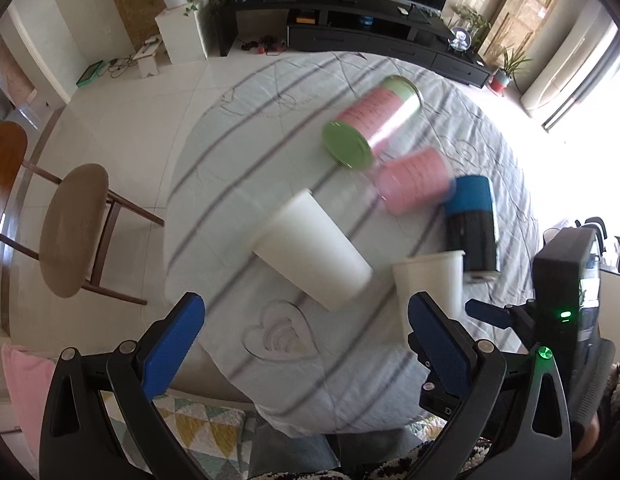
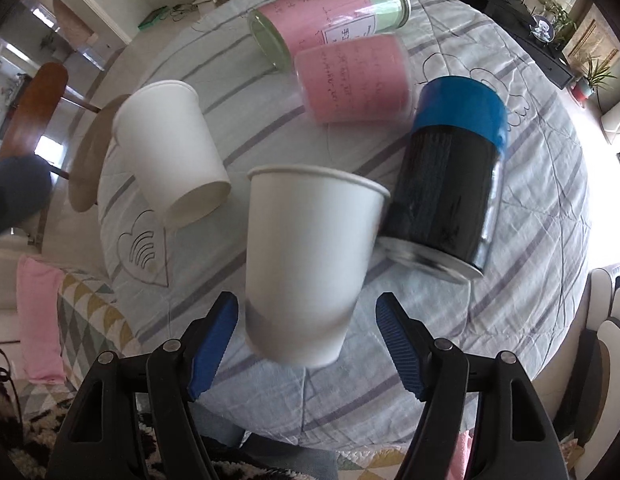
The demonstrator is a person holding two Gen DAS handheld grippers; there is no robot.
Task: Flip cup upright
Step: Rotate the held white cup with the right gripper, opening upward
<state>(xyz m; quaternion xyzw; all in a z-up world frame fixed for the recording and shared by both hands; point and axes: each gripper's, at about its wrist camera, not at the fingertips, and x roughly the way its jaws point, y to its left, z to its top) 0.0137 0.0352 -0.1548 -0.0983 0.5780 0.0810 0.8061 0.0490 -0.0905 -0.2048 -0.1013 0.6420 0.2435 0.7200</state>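
White paper cup (image 2: pixel 310 256) stands rim-up between the spread blue fingers of the right gripper (image 2: pixel 306 344), which do not touch it. A second paper cup (image 2: pixel 170 152) lies on its side to its left on the round table's striped cloth (image 2: pixel 530 208). Behind lie a green-lidded pink tin (image 2: pixel 330 16), a pink roll (image 2: pixel 354 80) and a blue-capped black can (image 2: pixel 450 176). The left gripper (image 1: pixel 306 344) hovers wide open, holding nothing, above the tipped cup (image 1: pixel 310 248).
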